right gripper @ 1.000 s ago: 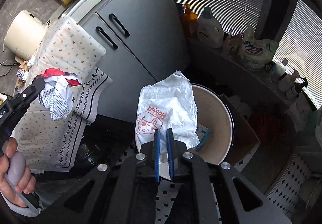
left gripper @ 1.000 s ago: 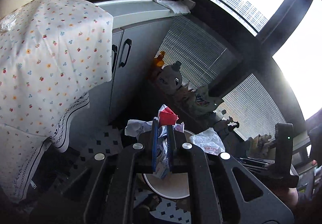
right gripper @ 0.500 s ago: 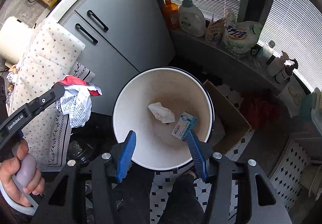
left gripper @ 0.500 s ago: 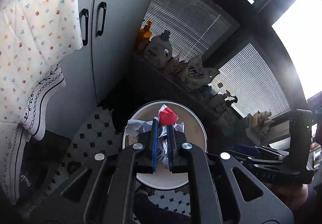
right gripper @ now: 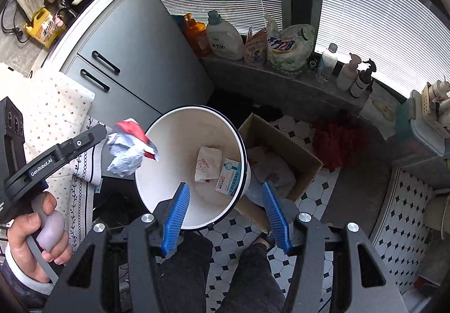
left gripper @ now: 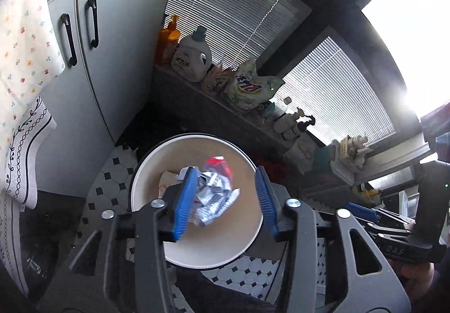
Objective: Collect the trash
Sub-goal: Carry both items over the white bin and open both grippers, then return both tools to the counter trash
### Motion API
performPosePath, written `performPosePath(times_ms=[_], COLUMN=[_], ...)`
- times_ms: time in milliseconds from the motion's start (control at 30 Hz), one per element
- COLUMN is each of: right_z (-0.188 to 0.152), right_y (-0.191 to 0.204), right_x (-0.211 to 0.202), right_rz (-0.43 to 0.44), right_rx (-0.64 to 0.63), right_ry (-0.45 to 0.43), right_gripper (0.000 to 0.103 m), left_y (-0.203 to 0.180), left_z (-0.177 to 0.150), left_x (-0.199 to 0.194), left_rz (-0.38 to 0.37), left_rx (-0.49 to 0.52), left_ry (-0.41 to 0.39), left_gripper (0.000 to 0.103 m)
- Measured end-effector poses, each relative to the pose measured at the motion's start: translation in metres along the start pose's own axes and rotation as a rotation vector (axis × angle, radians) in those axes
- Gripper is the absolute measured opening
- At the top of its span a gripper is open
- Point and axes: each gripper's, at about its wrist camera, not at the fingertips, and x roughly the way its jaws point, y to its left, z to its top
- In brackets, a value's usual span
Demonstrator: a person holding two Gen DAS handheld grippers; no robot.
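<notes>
Your left gripper [left gripper: 222, 200], clamped on the crumpled red-and-silver wrapper [left gripper: 215, 189] half a second ago, is now standing with its fingers wide apart, and the wrapper is dropping free over the white bin [right gripper: 157, 127], just inside its near rim. Your right gripper [right gripper: 225, 214] is staying spread and empty above the same bin, where the white plastic bag [right gripper: 208, 164] it was carrying a second ago is lying beside a small blue-and-white box [right gripper: 229, 176]; that leaves both grippers free for more trash

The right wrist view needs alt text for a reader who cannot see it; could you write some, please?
Open right gripper above a white bin holding a wrapper and small box. At left, crumpled trash sits at the left gripper tip, beside the rim.
</notes>
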Motion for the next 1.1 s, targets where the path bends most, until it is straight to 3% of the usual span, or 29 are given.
performPosePath(times_ms=[167, 367, 700, 967, 1100], right_z=[0.004, 0.014, 0.037, 0.044, 0.044], right_y=[0.01, 0.051, 0.16, 0.256, 0.301], right_x=[-0.003, -0.007, -0.021, -0.026, -0.028], right_rz=[0.021, 0.075, 0.178, 0.249, 0.279], right_rx=[-0.009, -0.075, -0.251, -0.384, -0.449], right_ry=[-0.015, -0.039, -0.089, -0.096, -0.111], right_gripper=[0.054, 0.059, 0.071, 0.074, 0.084], left_y=[0.009, 0.035, 0.102, 0.16, 0.191], left_z=[0.005, 0.008, 0.004, -0.005, -0.01], left_x=[-0.026, -0.072, -0.164, -0.233, -0.262], left_rz=[0.019, 0.079, 0.206, 0.297, 0.35], left_rx=[-0.001, -0.043, -0.157, -0.241, -0.295], left_ry=[-0.046, -0.124, -0.277, -0.387, -0.433], left_gripper=[0.062, 0.07, 0.079, 0.085, 0.094])
